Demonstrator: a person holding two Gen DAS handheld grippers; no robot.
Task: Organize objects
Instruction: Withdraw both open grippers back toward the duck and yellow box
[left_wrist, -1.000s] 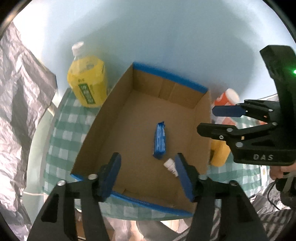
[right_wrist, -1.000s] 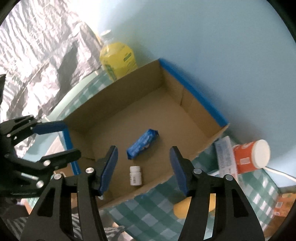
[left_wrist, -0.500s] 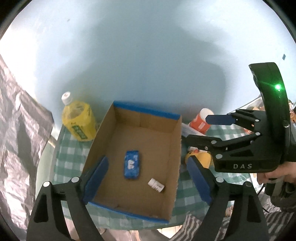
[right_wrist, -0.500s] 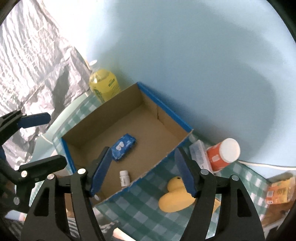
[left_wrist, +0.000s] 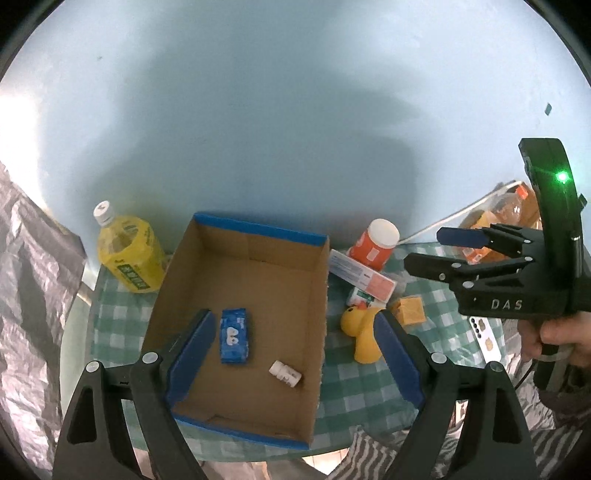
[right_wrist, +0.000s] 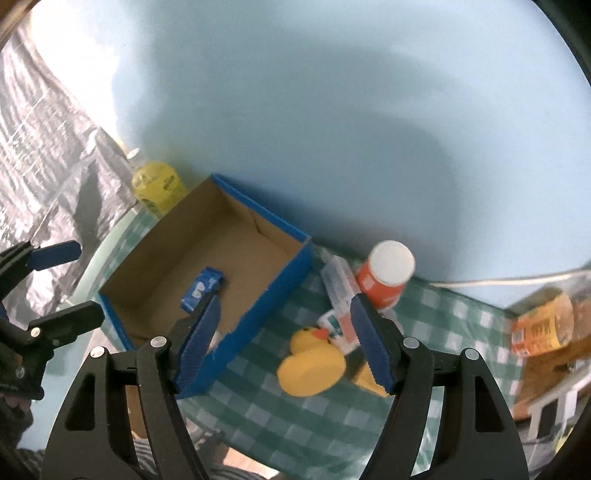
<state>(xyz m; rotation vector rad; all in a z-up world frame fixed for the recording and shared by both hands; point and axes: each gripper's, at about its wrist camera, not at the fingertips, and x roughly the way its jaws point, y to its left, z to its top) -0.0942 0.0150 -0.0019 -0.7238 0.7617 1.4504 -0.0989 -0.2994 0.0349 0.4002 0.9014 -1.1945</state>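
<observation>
Blue packet (left_wrist: 235, 335) and small bottle (left_wrist: 284, 373) sit in the box (left_wrist: 255, 230); duck (right_wrist: 310, 365) and jar (right_wrist: 386, 273) wait outside, both claws — left (left_wrist: 295, 354), right (right_wrist: 284, 343) — spread and empty.

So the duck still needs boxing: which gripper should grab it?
Right. The right gripper is open with the duck nearly between its fingers; the left gripper hangs over the box.
</observation>
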